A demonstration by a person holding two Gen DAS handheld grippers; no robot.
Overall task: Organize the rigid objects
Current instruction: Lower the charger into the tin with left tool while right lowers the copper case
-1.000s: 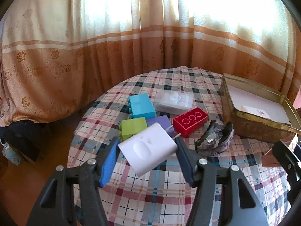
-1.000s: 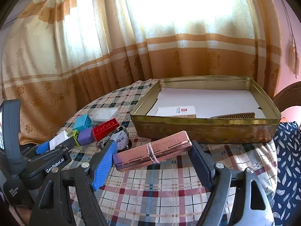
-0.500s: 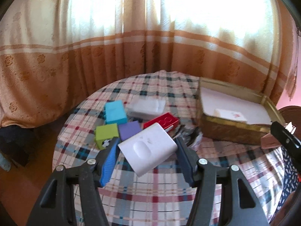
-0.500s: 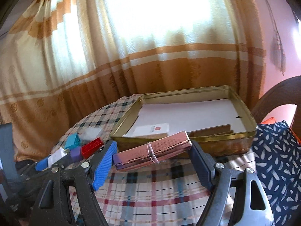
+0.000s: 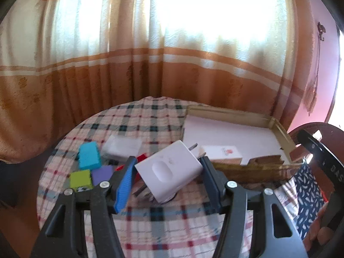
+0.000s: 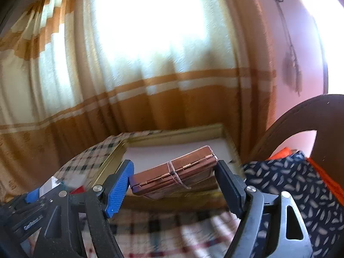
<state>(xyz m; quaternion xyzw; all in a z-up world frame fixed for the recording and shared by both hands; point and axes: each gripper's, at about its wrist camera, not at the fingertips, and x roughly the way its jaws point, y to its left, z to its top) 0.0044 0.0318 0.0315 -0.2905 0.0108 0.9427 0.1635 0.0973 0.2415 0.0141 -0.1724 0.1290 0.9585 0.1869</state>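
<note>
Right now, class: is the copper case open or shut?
Shut: the copper case has its halves together, a thin band around it.

Round table, plaid cloth (image 5: 150, 116) over it. On the cloth, left side: blue block (image 5: 89, 155), green block (image 5: 80, 178), purple block (image 5: 102, 173), part of a red block (image 5: 142, 157), clear plastic box (image 5: 122, 147). Right side: shallow gold tin tray (image 5: 258, 168) resting on the cloth, its floor lined white.
</note>
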